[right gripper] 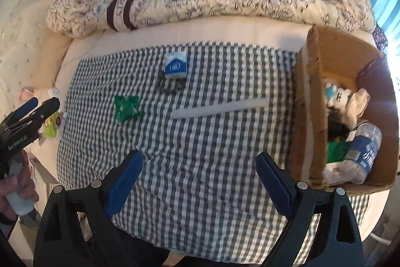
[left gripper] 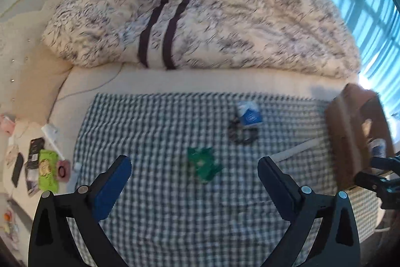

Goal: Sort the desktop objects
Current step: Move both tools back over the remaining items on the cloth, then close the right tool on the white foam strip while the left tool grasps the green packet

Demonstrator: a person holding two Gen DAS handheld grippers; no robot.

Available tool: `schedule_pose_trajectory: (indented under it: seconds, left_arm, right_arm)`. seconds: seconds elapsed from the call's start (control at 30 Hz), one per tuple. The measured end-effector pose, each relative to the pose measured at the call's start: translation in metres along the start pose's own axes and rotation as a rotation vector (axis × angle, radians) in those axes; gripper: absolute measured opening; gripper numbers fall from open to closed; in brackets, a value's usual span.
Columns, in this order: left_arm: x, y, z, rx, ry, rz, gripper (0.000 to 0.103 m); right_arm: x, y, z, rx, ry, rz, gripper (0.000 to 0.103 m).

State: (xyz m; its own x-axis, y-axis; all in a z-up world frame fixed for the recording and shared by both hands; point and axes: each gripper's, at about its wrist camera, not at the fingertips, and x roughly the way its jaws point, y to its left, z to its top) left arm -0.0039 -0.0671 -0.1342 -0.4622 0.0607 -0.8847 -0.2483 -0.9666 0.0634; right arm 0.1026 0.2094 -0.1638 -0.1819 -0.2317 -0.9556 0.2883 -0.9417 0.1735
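Both tongs spread wide, holding nothing: left tongs (left gripper: 193, 182), right tongs (right gripper: 200, 174). On checked cloth (right gripper: 200, 142): green packet (right gripper: 126, 108), blue-white carton (right gripper: 175, 66), white stick (right gripper: 220, 108). Cardboard box (right gripper: 317, 81) contents, bottle (right gripper: 362, 154) included, clear only from right wrist.

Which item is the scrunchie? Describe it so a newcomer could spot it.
Find the checked cloth spread on the bed, then the blue-and-white packet near its far edge. The scrunchie lies right against the packet's near side: a dark, crinkled fabric ring, unlike the flat green packet or the long white strip.
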Motion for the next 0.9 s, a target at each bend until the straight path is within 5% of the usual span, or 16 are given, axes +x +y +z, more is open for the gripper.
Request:
schedule_pose_trajectory:
  seconds: [0.9]
  left_arm:
    - [0.152,0.0,-0.015,-0.027,0.19,-0.048,0.103]
  right_arm:
    - [0.16,-0.015,0.055,-0.115,0.136,-0.06,0.092]
